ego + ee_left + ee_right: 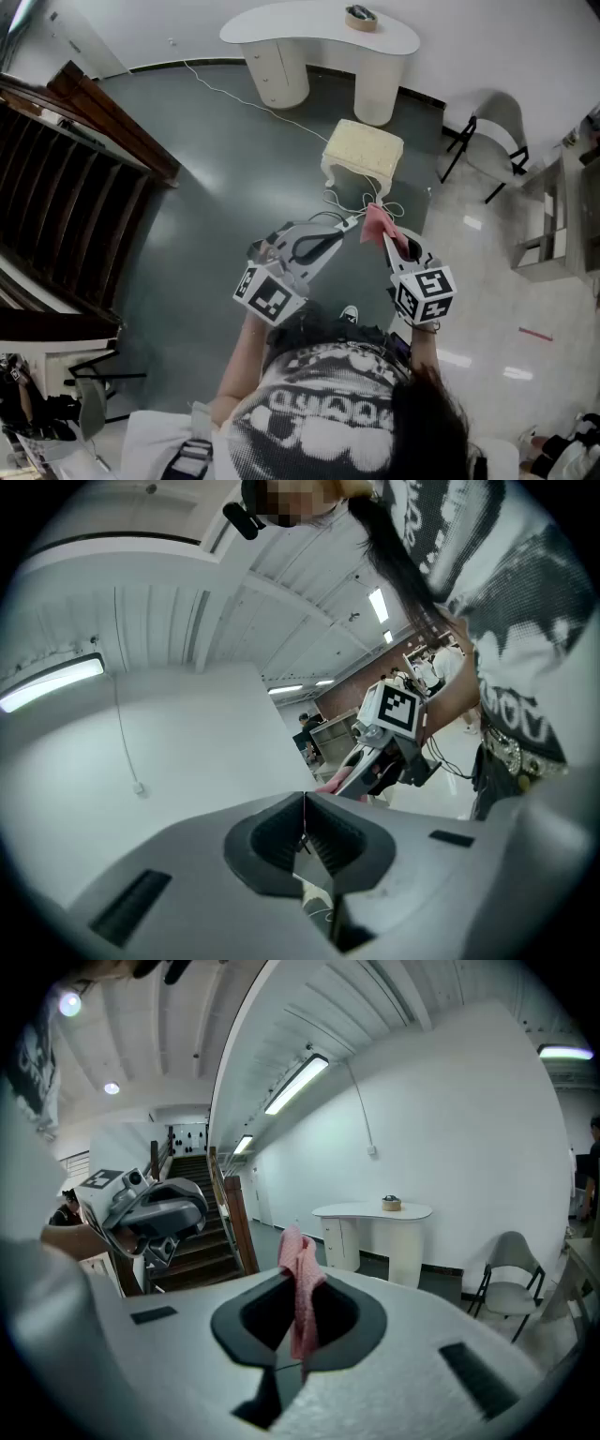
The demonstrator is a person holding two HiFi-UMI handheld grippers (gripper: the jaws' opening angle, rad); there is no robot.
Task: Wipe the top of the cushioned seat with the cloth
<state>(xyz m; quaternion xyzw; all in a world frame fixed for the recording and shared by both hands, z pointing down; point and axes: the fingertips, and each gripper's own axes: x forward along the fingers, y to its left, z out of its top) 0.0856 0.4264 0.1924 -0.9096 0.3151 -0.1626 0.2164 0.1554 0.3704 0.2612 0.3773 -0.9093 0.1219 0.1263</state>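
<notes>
My right gripper (298,1309) is pinching the pink cloth (296,1251), whose lower end is hiding between my jaws. My left gripper (305,808) is pressing its jaws together on nothing. The cushioned seat (364,148) is standing farther off on the floor (216,187).

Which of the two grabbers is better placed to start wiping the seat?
Right: the right gripper is shut on the cloth, with the seat just ahead. The left gripper is shut and empty.
</notes>
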